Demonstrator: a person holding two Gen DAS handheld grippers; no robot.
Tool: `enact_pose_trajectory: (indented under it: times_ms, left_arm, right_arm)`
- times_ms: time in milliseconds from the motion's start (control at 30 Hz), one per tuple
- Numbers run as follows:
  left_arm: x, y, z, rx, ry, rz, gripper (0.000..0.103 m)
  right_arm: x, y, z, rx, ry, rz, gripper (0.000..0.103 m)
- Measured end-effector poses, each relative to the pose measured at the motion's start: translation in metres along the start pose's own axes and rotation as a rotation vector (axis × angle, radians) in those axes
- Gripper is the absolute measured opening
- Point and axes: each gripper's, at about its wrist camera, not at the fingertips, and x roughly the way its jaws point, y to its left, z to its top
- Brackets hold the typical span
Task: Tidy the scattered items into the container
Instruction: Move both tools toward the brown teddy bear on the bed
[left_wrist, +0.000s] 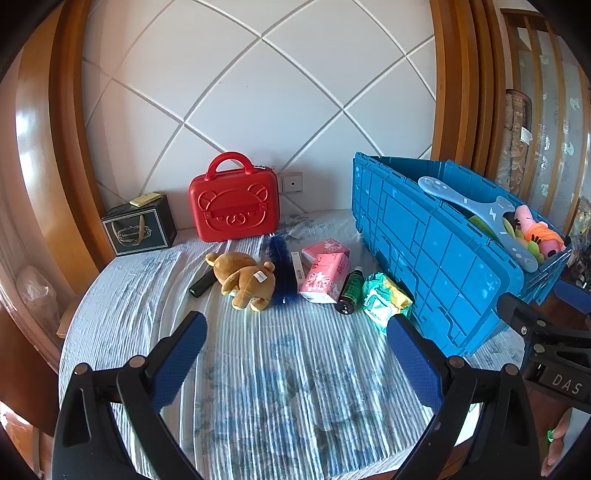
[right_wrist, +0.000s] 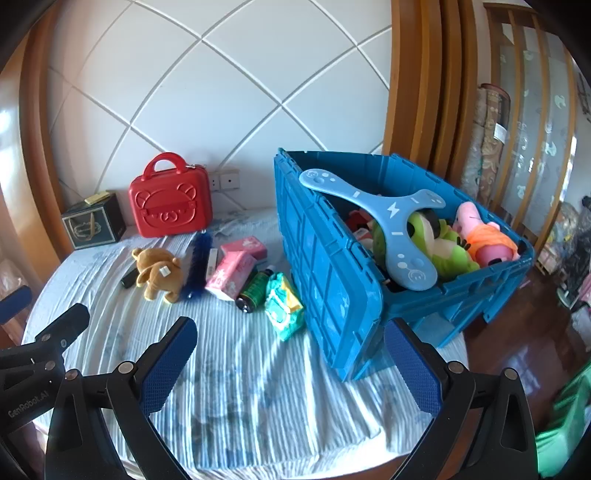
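A blue crate (left_wrist: 436, 258) (right_wrist: 332, 266) stands open at the bed's right, holding a blue boomerang toy (right_wrist: 391, 221) and plush toys. Scattered left of it lie a brown plush bear (left_wrist: 245, 278) (right_wrist: 159, 271), a blue brush (left_wrist: 280, 269) (right_wrist: 197, 258), pink tissue packs (left_wrist: 325, 273) (right_wrist: 236, 266), a dark green bottle (left_wrist: 351, 291) (right_wrist: 255, 290), a green wipes pack (left_wrist: 384, 301) (right_wrist: 282, 306) and a black tube (left_wrist: 201, 286). My left gripper (left_wrist: 295, 343) is open and empty, short of the items. My right gripper (right_wrist: 290, 350) is open and empty near the crate's front corner.
A red bear suitcase (left_wrist: 234, 199) (right_wrist: 170, 199) and a dark gift box (left_wrist: 142, 225) (right_wrist: 94, 221) stand against the white padded headboard. The bed has a blue-striped sheet (left_wrist: 277, 387). Wooden floor (right_wrist: 517, 332) lies to the right.
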Motion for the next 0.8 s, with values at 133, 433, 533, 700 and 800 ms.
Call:
enact_pose_trajectory:
  times_ms: [133,433,533,700,800]
  left_arm:
    - [0.002,0.001,0.001,0.003,-0.001,-0.002,0.099]
    - [0.004,0.012,0.002,0.009,-0.011,-0.014,0.099]
    - [0.007,0.018,0.003,0.015,-0.016,-0.02,0.099]
    - [0.016,0.034,0.002,0.014,-0.02,-0.04,0.099]
    - [0.031,0.044,-0.001,0.001,0.002,-0.054,0.099]
  right_arm:
    - [-0.001,0.002,0.0,0.002,0.0,-0.009,0.103]
    - [-0.001,0.011,0.001,0.011,0.001,-0.031,0.103]
    - [-0.001,0.017,0.001,0.016,0.0,-0.038,0.103]
    - [0.002,0.032,0.001,0.017,0.0,-0.039,0.103]
    - [0.009,0.042,-0.003,0.015,0.009,-0.04,0.103]
